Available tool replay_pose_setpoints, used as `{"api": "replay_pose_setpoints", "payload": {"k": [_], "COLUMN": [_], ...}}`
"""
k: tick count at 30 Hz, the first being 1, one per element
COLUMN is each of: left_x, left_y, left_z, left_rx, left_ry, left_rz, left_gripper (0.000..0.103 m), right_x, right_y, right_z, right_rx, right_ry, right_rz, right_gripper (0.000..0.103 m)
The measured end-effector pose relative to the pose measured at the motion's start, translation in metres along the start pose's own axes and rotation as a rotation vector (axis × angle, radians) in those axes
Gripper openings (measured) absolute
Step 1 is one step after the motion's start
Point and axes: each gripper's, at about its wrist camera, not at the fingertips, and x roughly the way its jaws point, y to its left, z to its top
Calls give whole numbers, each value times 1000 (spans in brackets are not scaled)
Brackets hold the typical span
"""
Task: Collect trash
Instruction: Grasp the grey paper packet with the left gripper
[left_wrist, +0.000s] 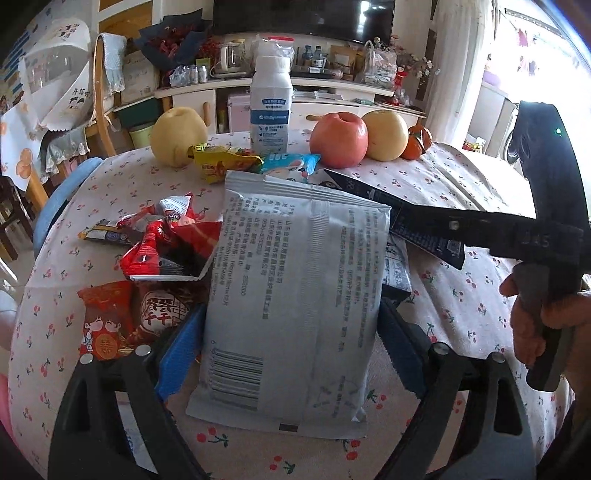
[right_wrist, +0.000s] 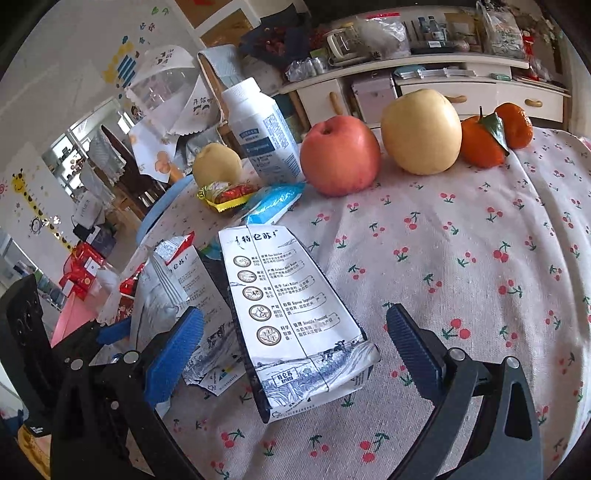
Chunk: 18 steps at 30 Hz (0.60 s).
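Left wrist view: looks steeply down and forward along its own fingers, close over the grey packet (left_wrist: 291, 295) on the cherry-print tablecloth (left_wrist: 461, 314), toward the cabinet at the room's far side. Right wrist view: similarly angled, set close above the flattened milk carton (right_wrist: 291, 325), facing slightly leftward. Shared field: white bottle (left_wrist: 270, 107) (right_wrist: 264, 136), red apple (left_wrist: 339, 139) (right_wrist: 340, 155), pears, oranges, tabletop.

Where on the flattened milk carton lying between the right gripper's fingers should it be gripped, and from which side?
Probably across the flattened milk carton at its wider near end, coming from above and the near side. It lies flat and lengthwise along the right gripper, whose open jaws already stand either side of it. The far end tapers under other wrappers, so it looks a poorer hold.
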Motion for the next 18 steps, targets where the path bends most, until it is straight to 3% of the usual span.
{"api": "replay_pose_setpoints", "payload": {"k": [2, 3, 4, 10, 18], "left_x": [0, -1, -2, -5, -8], "left_y": [0, -1, -1, 1, 2], "left_z": [-1, -1, -2, -5, -8], "left_rx": [-2, -4, -5, -18, -28], "left_ry": [-4, -5, -7, -14, -19], "left_rz": [-1, 1, 2, 4, 6], "left_gripper": [86, 86, 85, 81, 79], "right_x": [0, 1, 3, 0, 1], "right_y": [2, 2, 2, 2, 1], "right_z": [0, -1, -1, -1, -2], "right_rx": [-8, -9, -11, -17, -14], "right_ry": [2, 9, 14, 6, 15], "right_rz": [-2, -8, -14, -33, -45], "right_gripper": [89, 78, 74, 65, 64]}}
